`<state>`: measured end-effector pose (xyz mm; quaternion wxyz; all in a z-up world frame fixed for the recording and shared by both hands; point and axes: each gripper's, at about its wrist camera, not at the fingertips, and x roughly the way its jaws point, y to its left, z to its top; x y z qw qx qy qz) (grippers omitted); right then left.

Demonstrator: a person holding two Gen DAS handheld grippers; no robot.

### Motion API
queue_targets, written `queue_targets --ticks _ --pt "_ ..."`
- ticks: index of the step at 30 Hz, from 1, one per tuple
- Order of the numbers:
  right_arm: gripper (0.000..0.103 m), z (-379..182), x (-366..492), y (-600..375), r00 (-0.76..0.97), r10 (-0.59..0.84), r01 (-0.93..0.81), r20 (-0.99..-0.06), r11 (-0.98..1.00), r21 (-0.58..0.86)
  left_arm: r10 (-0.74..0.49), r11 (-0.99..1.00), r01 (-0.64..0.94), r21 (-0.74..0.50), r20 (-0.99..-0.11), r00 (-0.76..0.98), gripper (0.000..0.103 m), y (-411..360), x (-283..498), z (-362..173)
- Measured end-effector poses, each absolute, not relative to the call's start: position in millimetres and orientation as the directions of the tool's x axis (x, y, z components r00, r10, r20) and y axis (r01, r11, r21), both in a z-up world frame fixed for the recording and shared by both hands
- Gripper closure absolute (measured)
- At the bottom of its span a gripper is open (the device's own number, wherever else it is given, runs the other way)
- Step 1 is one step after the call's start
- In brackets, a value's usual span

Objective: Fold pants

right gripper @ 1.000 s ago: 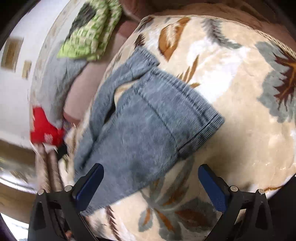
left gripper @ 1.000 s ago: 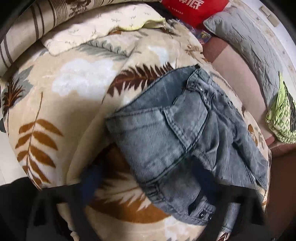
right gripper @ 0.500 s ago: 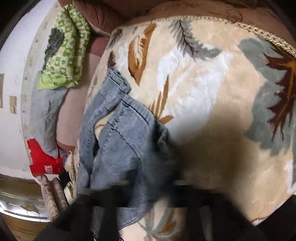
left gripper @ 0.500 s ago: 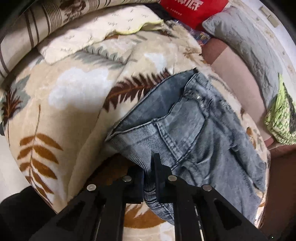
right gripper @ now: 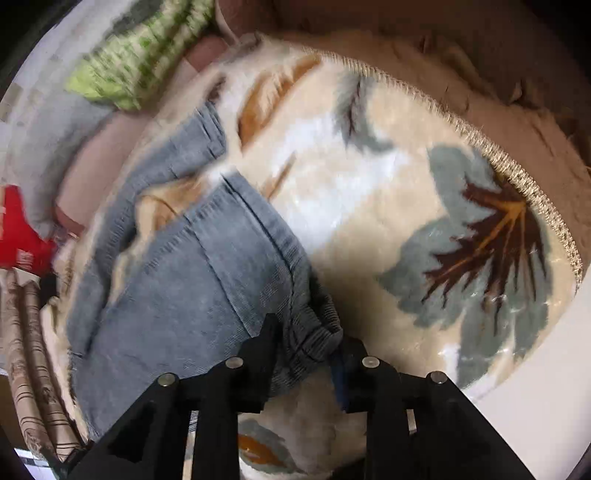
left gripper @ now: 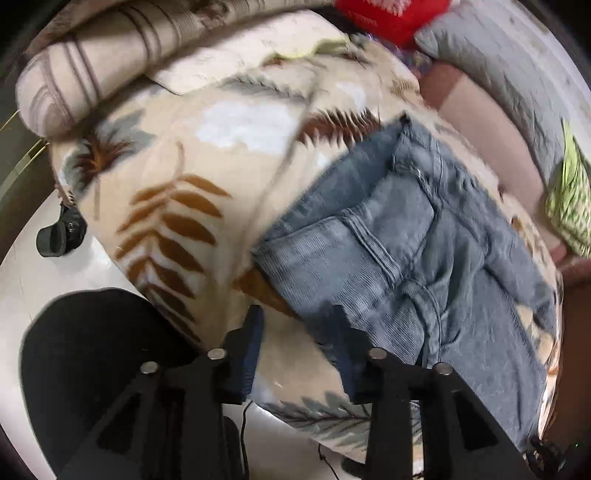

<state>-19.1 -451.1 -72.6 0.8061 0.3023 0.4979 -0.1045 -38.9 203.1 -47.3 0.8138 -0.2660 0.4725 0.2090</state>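
Note:
Grey-blue denim pants [left gripper: 424, 258] lie folded on a cream blanket with a leaf print [left gripper: 177, 155]. In the left wrist view my left gripper [left gripper: 299, 326] hovers at the pants' near edge. Its jaws are opening, and only blanket shows between them, with the right finger over the denim. In the right wrist view the pants [right gripper: 192, 288] spread out to the left. My right gripper [right gripper: 308, 341] is opening too, and a bunched corner of the hem still lies loose between its fingers.
A striped bolster [left gripper: 92, 62] lies at the back left. A red bag [left gripper: 388, 14], a grey quilted pillow [left gripper: 517, 74] and a green patterned cloth [left gripper: 569, 199] are to the right. The blanket's braided edge [right gripper: 480, 140] meets brown upholstery. A black object [left gripper: 61, 232] sits on the white floor.
A second ago both grippers stood wide over the pants; half a second ago both had closed on the denim edge. Now both jaws have parted, and the left has drawn back off the cloth.

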Motion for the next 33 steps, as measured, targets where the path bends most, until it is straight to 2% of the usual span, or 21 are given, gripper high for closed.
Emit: queue_targets --ticks 2,4,5,6,8,10,12,13,14,16,19,21,25,28,31,33 --pt "0.038 -47 -28 -453 0.538 0.038 0.482 -0.842 0.805 0.344 0.167 0.787 -0.580 -0.209 -0.833 0.527 0.046 200 -38 -19" --pt "0.037 -17 -30 -451 0.615 -0.014 0.458 -0.788 0.820 0.343 0.194 0.812 -0.539 -0.224 -0.767 0.611 0.031 191 -37 8" --pt "0.032 -4 -28 -447 0.648 -0.015 0.434 -0.762 0.829 0.353 0.201 0.837 -0.499 -0.225 -0.722 0.662 0.024 181 -32 23" --pt "0.025 5 -26 -443 0.682 0.016 0.394 -0.731 0.834 0.387 0.192 0.867 -0.449 -0.218 -0.685 0.703 0.023 170 -25 32" --pt "0.018 7 -16 -432 0.721 0.128 0.298 -0.681 0.830 0.471 0.140 0.908 -0.364 -0.209 -0.667 0.732 0.022 152 -12 32" --pt "0.018 -14 3 -421 0.683 0.261 0.239 -0.683 0.803 0.546 0.062 0.936 -0.284 -0.207 -0.697 0.714 0.021 138 9 14" --pt "0.018 -49 21 -418 0.596 0.303 0.277 -0.743 0.791 0.545 0.039 0.949 -0.279 -0.150 -0.817 0.575 0.021 133 40 -37" --pt "0.019 -77 29 -420 0.489 0.296 0.359 -0.821 0.789 0.498 0.037 0.953 -0.281 -0.110 -0.881 0.472 0.022 134 55 -63" --pt "0.019 -88 30 -422 0.474 0.306 0.376 -0.826 0.778 0.504 0.034 0.964 -0.252 -0.083 -0.904 0.426 0.021 135 60 -85" --pt "0.019 -74 25 -423 0.510 0.306 0.357 -0.803 0.774 0.522 0.074 0.973 -0.227 -0.043 -0.874 0.481 0.021 130 55 -67" --pt "0.019 -41 38 -432 0.584 0.307 0.305 -0.751 0.775 0.554 0.038 0.969 -0.218 -0.118 -0.799 0.600 0.021 139 70 -24" --pt "0.019 -33 61 -440 0.603 0.307 0.308 -0.736 0.761 0.570 0.063 0.960 -0.252 -0.125 -0.779 0.624 0.020 151 88 -12" --pt "0.019 -40 119 -458 0.616 0.313 0.335 -0.722 0.726 0.601 0.012 0.928 -0.309 -0.209 -0.811 0.584 0.020 188 138 -24" --pt "0.019 -54 158 -462 0.594 0.285 0.374 -0.753 0.730 0.572 0.028 0.909 -0.365 -0.200 -0.846 0.533 0.020 195 157 -42" --pt "0.019 -75 181 -461 0.536 0.284 0.407 -0.795 0.739 0.538 -0.007 0.891 -0.398 -0.220 -0.881 0.472 0.020 200 173 -64" --pt "0.027 -86 188 -453 0.491 0.289 0.397 -0.822 0.766 0.506 -0.019 0.892 -0.388 -0.230 -0.879 0.477 0.023 202 179 -69"
